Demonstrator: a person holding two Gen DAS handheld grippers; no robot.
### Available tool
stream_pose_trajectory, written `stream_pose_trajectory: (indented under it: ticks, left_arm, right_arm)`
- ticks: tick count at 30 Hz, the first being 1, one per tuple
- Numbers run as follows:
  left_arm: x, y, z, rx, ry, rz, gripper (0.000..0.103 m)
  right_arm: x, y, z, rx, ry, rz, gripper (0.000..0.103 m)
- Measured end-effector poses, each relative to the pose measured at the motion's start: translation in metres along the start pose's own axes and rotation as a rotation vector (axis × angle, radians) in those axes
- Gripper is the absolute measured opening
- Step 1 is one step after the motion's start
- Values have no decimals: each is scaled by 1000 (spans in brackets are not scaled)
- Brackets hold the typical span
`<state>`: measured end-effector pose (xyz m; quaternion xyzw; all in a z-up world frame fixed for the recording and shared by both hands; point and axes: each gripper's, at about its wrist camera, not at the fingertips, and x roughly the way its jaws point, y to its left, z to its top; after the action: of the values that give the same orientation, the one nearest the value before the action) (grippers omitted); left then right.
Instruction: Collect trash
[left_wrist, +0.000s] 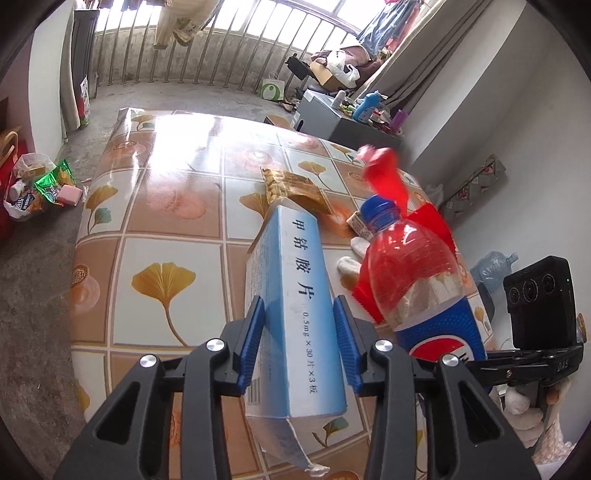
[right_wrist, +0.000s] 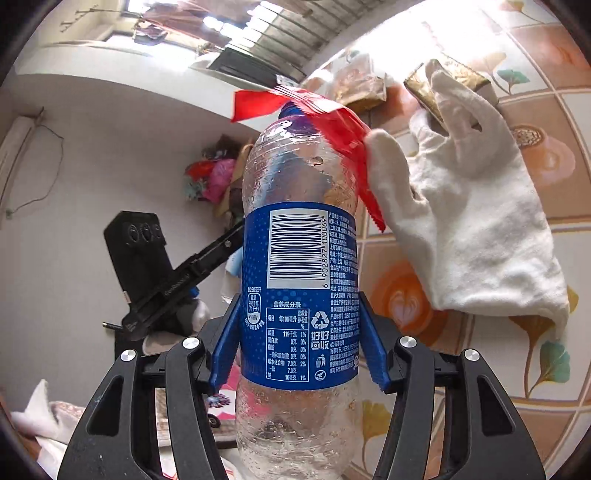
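I've got the left gripper (left_wrist: 299, 343) clamped on the medicine box (left_wrist: 291, 306), its blue pads pressed against both long sides about halfway along the carton, which points away from me with its torn flap hanging open at the near end, lifted above the table (left_wrist: 166, 206). Just right of the box in the left view is the plastic bottle (left_wrist: 417, 273), blue cap up, with a red wrapper (left_wrist: 388, 177) blurred above the cap and red film showing behind the clear shoulder. On my right camera, the right gripper (right_wrist: 299, 339) is closed on that same bottle (right_wrist: 299, 258), the pads squeezing the blue label on either side near its lower half; the bottle stands upright between the fingers, droplets inside, no liquid that I can see. The red wrapper (right_wrist: 332, 122) drapes over the bottle's cap and down its right shoulder. Right beside the bottle a white glove (right_wrist: 469, 206) touches the wrapper's edge, and its fingertips cover part of a gold packet (right_wrist: 450, 77) lying on the table (right_wrist: 546, 155). In the left view another gold snack packet (left_wrist: 295, 188) lies on the table just beyond the box's far end. Off the table's left edge, on the floor, sits a bag of rubbish (left_wrist: 40, 188) with a green wrapper in it.
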<state>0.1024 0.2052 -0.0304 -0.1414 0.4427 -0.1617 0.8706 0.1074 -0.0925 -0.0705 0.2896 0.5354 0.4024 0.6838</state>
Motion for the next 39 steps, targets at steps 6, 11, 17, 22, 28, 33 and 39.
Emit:
stream_pose_trajectory:
  ticks: [6,11,17,22,28,33,39]
  left_arm:
    - [-32,-5,18,-14,-101,-48,35]
    - [-54,-35,35,31,-174,-124,35]
    - [-34,-87,40,67,-110,-294,35]
    - [21,-148,32,104,8,-367,35]
    - [82,-206,15,181,92,-364,35]
    - [113,-230,-3,277,155,-282,36]
    - [127,-245,-12,351,245,-234,40]
  right_arm:
    - [-46,24,0,-118,-137,112,55]
    - [-92,17,-9,-129,-246,82,55]
    - [-147,-27,-28,-25,-351,-113,55]
    - [-169,-54,-51,64,-383,-356,56]
    - [-184,-78,-72,145,-391,-494,56]
    - [-185,-85,-74,205,-387,-506,56]
    - [-183,-96,-62,238,-371,-484,58]
